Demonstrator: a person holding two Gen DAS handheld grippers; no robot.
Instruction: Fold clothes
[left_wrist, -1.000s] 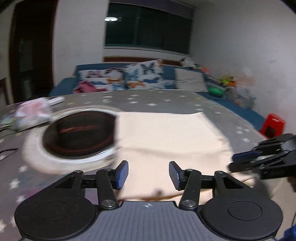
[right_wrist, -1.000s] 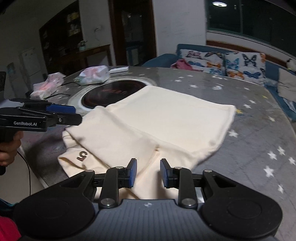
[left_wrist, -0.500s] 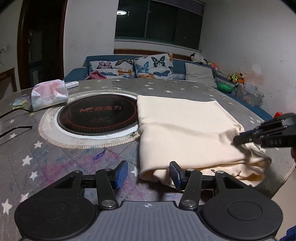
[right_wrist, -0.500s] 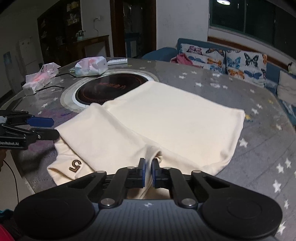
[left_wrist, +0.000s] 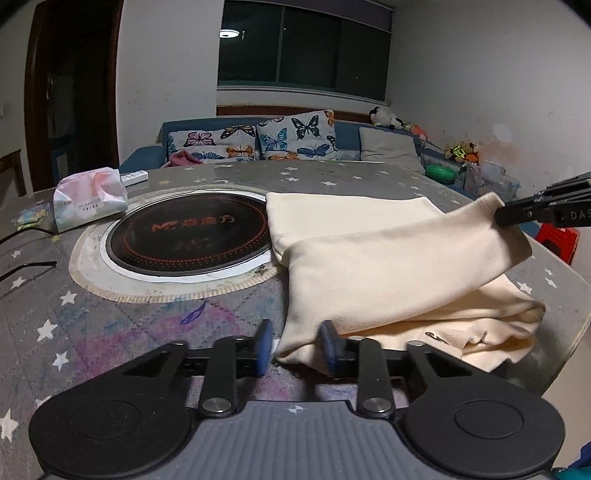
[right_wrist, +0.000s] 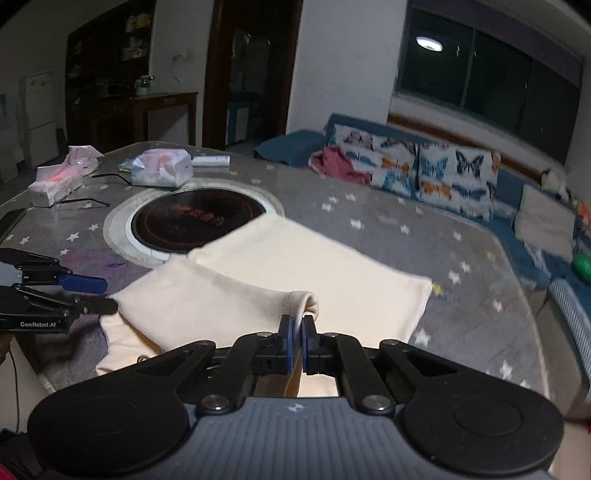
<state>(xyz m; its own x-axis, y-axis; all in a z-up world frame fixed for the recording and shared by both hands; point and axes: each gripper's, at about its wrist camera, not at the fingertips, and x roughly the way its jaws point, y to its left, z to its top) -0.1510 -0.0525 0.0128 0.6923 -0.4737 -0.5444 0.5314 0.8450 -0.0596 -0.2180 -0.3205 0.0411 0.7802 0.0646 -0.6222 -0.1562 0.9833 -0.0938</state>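
The cream garment lies at the surface's near edge: soft, light, limp, best taken by hems and corners. The right tongs pinch one corner, lifted. The left tongs are closing around another corner, seemingly not yet pressing. The inset hotplate touches its far side; a tissue pack sits well apart.

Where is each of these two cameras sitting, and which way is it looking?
Left wrist view: sits on the left gripper, looking along its closing fingers, with a cloth corner between them, across the table to the sofa; the right gripper shows at its right edge.
Right wrist view: sits on the right gripper, shut on the cream garment, facing the sofa and a doorway; the left gripper shows at left.
Both share the garment, the round cooktop and the tissue pack.
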